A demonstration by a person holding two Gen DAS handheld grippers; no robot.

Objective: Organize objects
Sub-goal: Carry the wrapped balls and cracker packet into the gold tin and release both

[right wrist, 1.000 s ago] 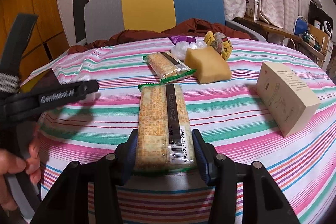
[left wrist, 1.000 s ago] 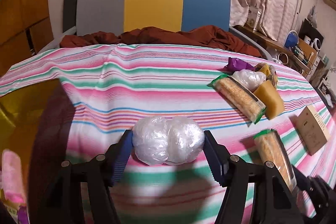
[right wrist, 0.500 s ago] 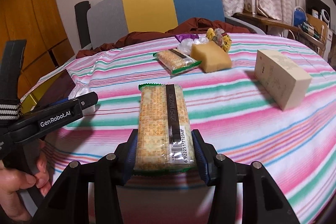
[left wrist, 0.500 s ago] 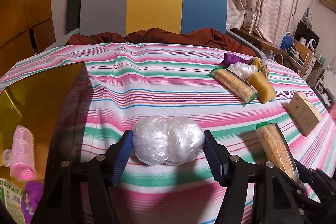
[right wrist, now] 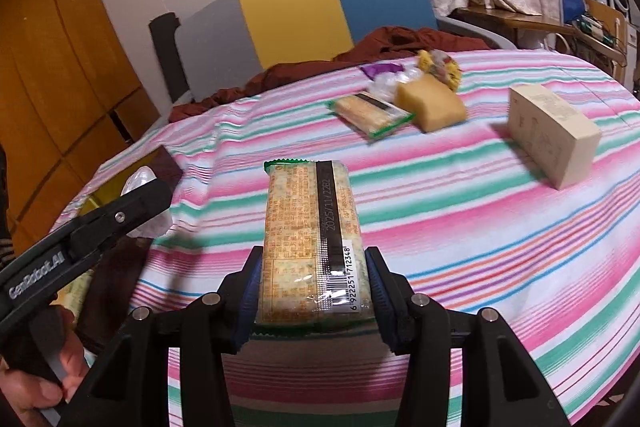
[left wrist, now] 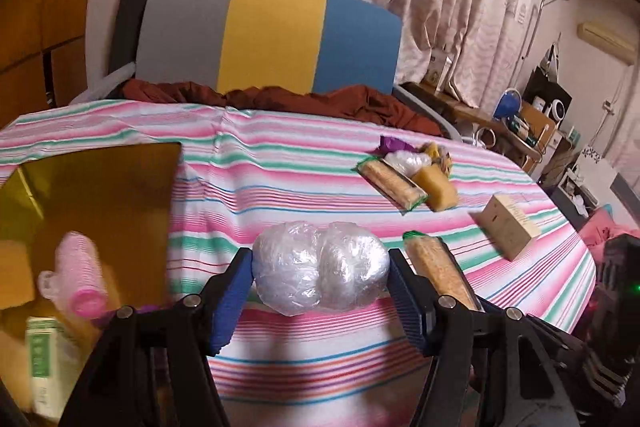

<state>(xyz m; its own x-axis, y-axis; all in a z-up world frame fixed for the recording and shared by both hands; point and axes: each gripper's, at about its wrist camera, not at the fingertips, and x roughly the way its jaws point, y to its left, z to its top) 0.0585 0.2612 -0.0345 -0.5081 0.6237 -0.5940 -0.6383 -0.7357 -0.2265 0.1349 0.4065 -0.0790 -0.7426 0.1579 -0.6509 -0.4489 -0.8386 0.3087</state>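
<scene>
Two claws are loaded above the striped tablecloth (right wrist: 460, 195). The left gripper (left wrist: 320, 279) pinches a clear plastic-wrapped bundle (left wrist: 320, 275) between its blue pads; a gold box (left wrist: 100, 203) holding a pink hair roller (left wrist: 78, 273) lies to its left. The right gripper (right wrist: 314, 291) clamps a cracker packet (right wrist: 312, 239); ahead of it lie a second cracker packet (right wrist: 370, 115), a yellow sponge (right wrist: 434, 101) and a beige carton (right wrist: 552, 133).

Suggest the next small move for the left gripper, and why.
Probably carry the plastic-wrapped bundle leftward over the gold box and let go. The left gripper is shut on it above the striped cloth, and the box beside it already holds a pink roller.
</scene>
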